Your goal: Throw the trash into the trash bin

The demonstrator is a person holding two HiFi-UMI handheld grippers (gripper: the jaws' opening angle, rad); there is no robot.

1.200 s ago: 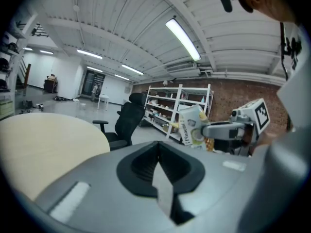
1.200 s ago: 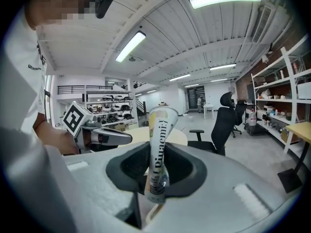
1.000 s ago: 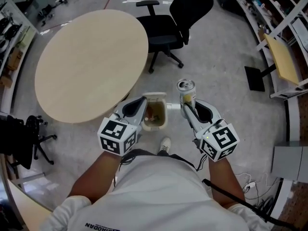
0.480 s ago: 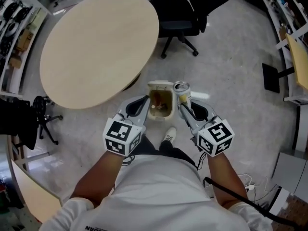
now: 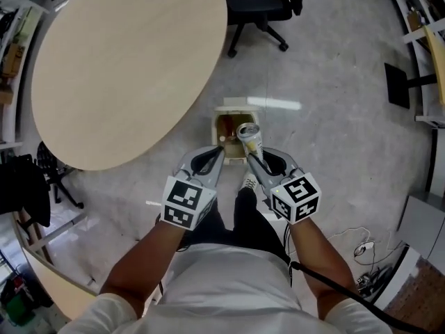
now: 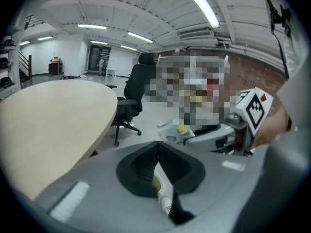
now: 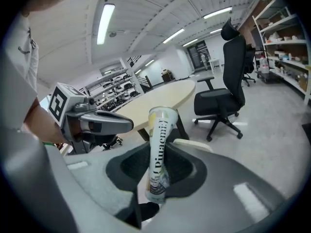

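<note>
Gripping a slim white-and-yellow drink can [image 5: 248, 138] by its lower half, the right gripper [image 5: 250, 156] holds it tilted above the small cream trash bin [image 5: 216, 127] on the grey floor [image 5: 334, 103]. The can's top overlaps the bin's open mouth in the head view. The left gripper [image 5: 217, 154], its jaws closed together and empty, hangs near the bin's near-left corner, beside the round beige counter [image 5: 125, 61].
</note>
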